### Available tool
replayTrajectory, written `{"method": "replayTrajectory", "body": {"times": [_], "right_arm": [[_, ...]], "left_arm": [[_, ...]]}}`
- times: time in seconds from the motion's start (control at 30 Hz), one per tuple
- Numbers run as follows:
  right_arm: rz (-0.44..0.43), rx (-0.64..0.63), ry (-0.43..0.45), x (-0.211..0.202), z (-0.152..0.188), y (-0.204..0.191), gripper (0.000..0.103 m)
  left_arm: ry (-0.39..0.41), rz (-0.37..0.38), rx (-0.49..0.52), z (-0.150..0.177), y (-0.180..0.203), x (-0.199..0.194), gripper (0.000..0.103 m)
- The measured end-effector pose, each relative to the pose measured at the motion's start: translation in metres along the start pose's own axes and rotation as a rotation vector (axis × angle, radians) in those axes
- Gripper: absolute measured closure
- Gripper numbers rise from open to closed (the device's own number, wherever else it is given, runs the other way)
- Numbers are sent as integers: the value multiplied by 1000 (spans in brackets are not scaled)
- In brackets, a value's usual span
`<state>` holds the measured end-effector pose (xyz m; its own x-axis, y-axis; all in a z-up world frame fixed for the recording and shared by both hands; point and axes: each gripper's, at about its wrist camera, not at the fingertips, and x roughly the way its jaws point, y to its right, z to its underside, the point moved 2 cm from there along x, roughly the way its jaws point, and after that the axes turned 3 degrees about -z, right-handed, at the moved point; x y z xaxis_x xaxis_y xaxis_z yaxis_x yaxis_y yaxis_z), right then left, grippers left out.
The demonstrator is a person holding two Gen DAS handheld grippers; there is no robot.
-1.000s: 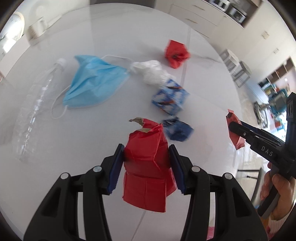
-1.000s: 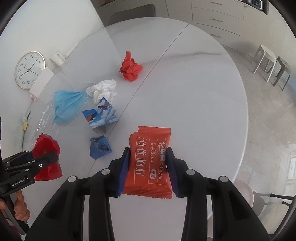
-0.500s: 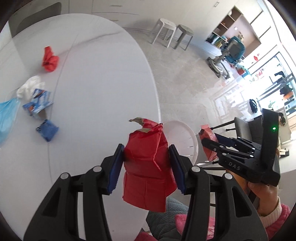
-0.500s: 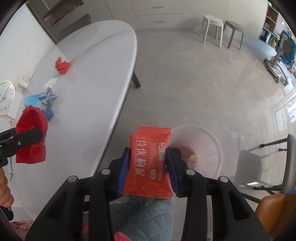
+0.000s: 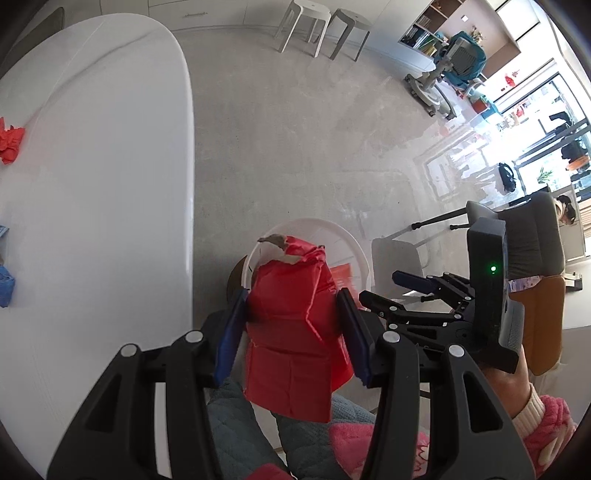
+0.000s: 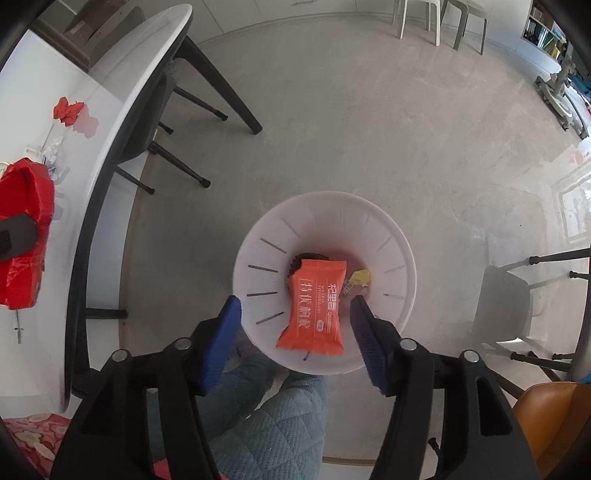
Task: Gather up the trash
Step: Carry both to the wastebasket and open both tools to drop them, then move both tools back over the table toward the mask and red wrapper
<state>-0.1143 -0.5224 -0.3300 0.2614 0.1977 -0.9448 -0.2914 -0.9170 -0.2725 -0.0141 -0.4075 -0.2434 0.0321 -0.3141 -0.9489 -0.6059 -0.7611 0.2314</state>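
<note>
My left gripper point(image 5: 291, 332) is shut on a crumpled red paper bag point(image 5: 295, 332), which also shows in the right wrist view point(image 6: 24, 236), and holds it beside the table edge above the white bin point(image 5: 354, 247). My right gripper point(image 6: 295, 332) is open over the white bin point(image 6: 258, 258). The orange snack packet point(image 6: 316, 306) is free between the open jaws, dropping into the bin. The right gripper point(image 5: 384, 291) also shows open in the left wrist view.
The white oval table point(image 5: 92, 184) at left holds a red paper ball point(image 5: 11, 142) and a blue wad point(image 5: 5, 286). Yellow and dark scraps point(image 6: 360, 278) lie in the bin. Chairs point(image 6: 506, 306) and stools point(image 5: 306, 22) stand on the grey floor.
Both grippers swung from the table out over the floor bin. My right gripper opened and let go of the orange packet. The left still holds the red bag.
</note>
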Motion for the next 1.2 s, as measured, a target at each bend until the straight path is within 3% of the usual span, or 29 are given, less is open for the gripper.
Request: {"method": "replayTrajectory", "body": {"times": [0.03, 0.37, 0.53, 0.7, 0.87, 1.0, 1.2], "right_arm": [[1, -2, 4, -3, 0, 2, 32], [43, 42, 94, -50, 0, 53, 26], [35, 78, 115, -64, 4, 77, 26], [23, 83, 135, -73, 4, 83, 25], [19, 53, 162, -83, 0, 71, 12], [23, -12, 174, -91, -9, 48, 2], [-5, -147, 170, -94, -26, -4, 2]], "left_arm": [[-8, -4, 5, 0, 6, 6, 55], [-96, 12, 41, 3, 49, 55, 53], [-118, 24, 32, 2, 58, 61, 35], [-85, 19, 12, 1, 57, 44, 29], [-25, -33, -25, 1, 45, 13, 22], [28, -98, -77, 4, 23, -17, 13], [96, -201, -185, 16, -26, -65, 8]]}}
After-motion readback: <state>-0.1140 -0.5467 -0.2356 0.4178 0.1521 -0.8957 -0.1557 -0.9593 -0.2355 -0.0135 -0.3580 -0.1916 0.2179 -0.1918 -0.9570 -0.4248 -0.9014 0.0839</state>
